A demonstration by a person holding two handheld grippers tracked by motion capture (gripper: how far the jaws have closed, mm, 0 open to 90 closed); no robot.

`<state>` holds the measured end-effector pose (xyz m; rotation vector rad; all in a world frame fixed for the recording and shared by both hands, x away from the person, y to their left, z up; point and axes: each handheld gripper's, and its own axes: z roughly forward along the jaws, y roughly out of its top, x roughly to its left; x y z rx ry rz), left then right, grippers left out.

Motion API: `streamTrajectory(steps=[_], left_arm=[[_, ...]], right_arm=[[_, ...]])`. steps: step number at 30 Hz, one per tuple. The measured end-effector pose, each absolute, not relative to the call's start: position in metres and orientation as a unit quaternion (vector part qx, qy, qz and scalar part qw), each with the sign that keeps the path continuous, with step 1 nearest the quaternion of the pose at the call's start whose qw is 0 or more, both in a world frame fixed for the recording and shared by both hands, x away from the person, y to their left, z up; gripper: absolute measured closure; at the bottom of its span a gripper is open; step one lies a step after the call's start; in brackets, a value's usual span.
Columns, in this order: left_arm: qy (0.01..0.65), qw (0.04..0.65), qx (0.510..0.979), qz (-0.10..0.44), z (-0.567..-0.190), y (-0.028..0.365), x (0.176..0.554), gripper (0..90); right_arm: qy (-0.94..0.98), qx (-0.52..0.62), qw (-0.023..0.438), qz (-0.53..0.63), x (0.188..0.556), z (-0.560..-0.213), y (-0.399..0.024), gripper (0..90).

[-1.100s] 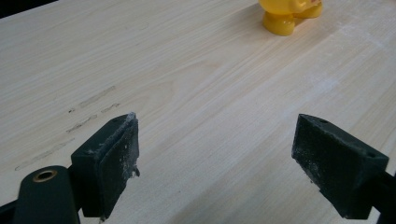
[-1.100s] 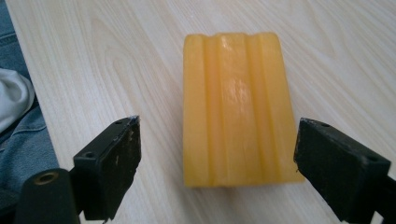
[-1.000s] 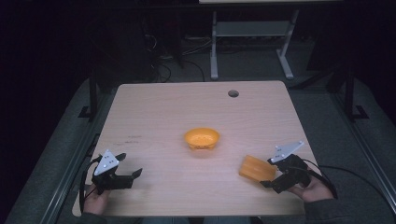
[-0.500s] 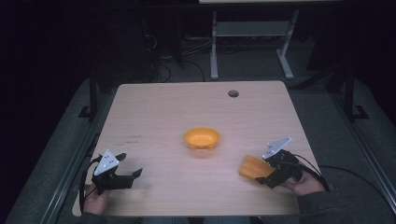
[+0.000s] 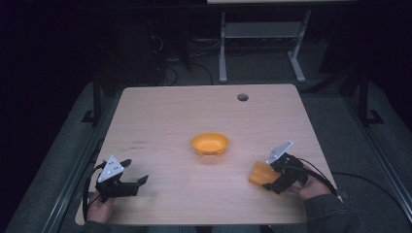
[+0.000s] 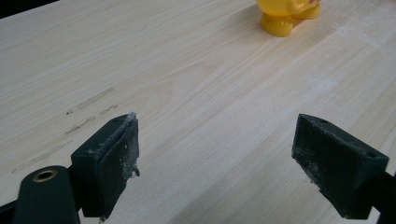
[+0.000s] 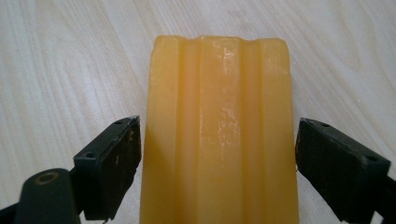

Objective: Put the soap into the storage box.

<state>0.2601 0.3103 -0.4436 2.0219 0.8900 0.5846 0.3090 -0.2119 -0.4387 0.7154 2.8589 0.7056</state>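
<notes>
An orange bowl (image 5: pixel 209 143) sits near the middle of the wooden table (image 5: pixel 165 116); its yellow-orange base (image 6: pixel 285 16) shows at the top of the left gripper view. An orange ridged block (image 5: pixel 261 174) lies at the front right, and fills the space between the jaws in the right gripper view (image 7: pixel 219 135). My right gripper (image 5: pixel 272 177) straddles it, jaws open, with a small gap on each side. My left gripper (image 5: pixel 135 172) rests at the front left, open and holding nothing (image 6: pixel 215 154).
A round cable hole (image 5: pixel 242 97) sits near the table's far edge. Faint pencil-like marks (image 6: pixel 88 112) lie on the wood ahead of the left gripper. A metal stand (image 5: pixel 257 43) and cables are on the dark floor beyond the table.
My right gripper has moved forward and left over the orange block, so its jaws now flank it. The left gripper has stayed put.
</notes>
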Motion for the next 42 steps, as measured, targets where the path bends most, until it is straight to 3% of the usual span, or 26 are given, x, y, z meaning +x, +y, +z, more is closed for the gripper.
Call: streamTrajectory(steps=[28, 42], left_arm=[[0.353, 0.419, 0.803, 0.234, -0.443, 0.31, 0.26, 14.3], [0.356, 0.417, 0.803, 0.234, -0.442, 0.311, 0.26, 14.3]], right_arm=[[0.95, 0.231, 0.042, 0.205, 0.316, -0.453, -0.203, 19.6], [0.954, 0.201, 0.053, 0.216, 0.315, -0.438, -0.2, 20.6]])
